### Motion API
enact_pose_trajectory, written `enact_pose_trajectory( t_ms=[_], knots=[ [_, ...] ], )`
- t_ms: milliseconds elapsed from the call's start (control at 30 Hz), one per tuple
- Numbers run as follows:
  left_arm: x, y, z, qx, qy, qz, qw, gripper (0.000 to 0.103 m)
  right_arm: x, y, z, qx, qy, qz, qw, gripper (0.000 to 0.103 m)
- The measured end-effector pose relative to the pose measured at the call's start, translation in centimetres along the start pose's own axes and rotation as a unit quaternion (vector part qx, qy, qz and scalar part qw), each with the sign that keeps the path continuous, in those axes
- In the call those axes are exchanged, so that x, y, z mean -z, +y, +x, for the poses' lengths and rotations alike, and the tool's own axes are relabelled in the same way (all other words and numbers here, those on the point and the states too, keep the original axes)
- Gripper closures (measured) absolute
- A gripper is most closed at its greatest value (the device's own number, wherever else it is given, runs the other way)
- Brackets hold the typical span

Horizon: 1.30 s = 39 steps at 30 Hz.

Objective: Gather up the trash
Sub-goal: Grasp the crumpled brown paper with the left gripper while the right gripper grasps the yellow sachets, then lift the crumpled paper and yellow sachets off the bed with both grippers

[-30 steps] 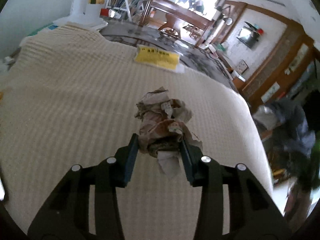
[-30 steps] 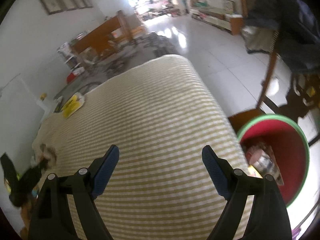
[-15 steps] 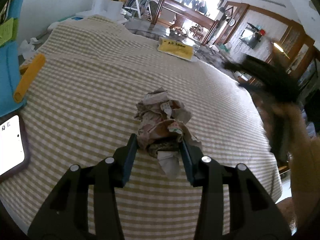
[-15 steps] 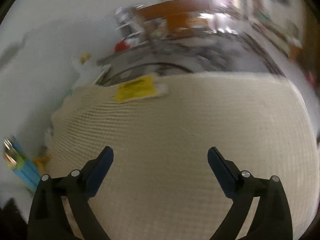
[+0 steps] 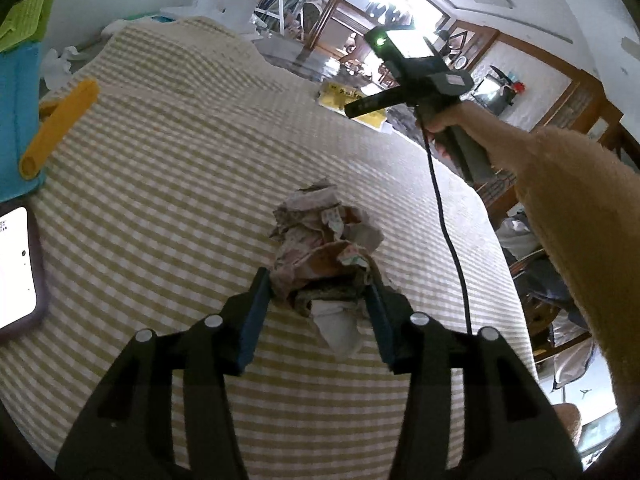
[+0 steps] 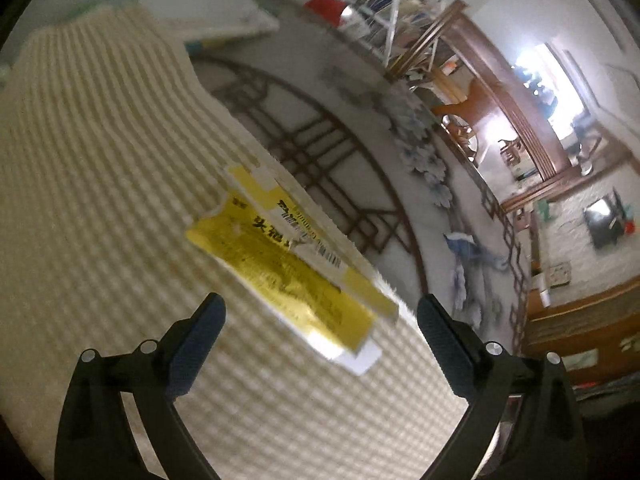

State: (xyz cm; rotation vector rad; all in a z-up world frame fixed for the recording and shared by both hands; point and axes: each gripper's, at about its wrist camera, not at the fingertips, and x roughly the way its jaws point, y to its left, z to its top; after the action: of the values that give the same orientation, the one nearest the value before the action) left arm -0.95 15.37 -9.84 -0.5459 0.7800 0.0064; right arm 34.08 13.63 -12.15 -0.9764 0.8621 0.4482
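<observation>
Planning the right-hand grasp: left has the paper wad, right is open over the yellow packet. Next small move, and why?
Probably ease the right gripper forward and down so its open jaws straddle the yellow packet, then close. The packet lies flat on the checked cloth just ahead of the fingertips, not yet between them. The left gripper already holds the crumpled paper wad.

Lived-in home: checked tablecloth [image 5: 168,168], carved wooden furniture [image 6: 516,120], cluttered shelves [image 6: 384,8].

You are getting daylight glaring from the bright back doorway [image 5: 394,4], blowing out there in both views. The right wrist view is smearing the flattened yellow printed carton [image 6: 288,264] with motion blur; fisheye edges are bending and darkening.
</observation>
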Motion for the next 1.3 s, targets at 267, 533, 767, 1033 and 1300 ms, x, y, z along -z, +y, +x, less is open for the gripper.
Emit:
enact_pose_trajectory(
  t_ms=[267,533,767,1033,1300],
  knots=[
    [0.2,0.5,0.2,-0.005,0.003,-0.008,0.9999,0.054,0.8,-0.6,-0.2,0.013,0.012,0.006,1.000,0.073],
    [0.1,0.5,0.9,-0.006,0.014,-0.006,0.9999,0.051,8.1,-4.4,-7.2,-0.111,-0.016,0.116,0.987,0.076],
    [0.3,0.4,1.4,-0.007,0.027,-0.012,0.9995,0.044,18.1,-2.1,-14.1,-0.208,-0.026,0.175,0.962,0.076],
    [0.3,0.1,1.6,-0.017,0.034,-0.024,0.9990,0.041,28.6,1.2,-18.8,-0.255,-0.026,0.240,0.936,0.075],
    [-0.3,-1.6,0.5,-0.034,0.047,-0.043,0.9974,0.030,35.4,2.1,-20.4,-0.247,-0.085,0.352,0.899,0.075]
  ],
)
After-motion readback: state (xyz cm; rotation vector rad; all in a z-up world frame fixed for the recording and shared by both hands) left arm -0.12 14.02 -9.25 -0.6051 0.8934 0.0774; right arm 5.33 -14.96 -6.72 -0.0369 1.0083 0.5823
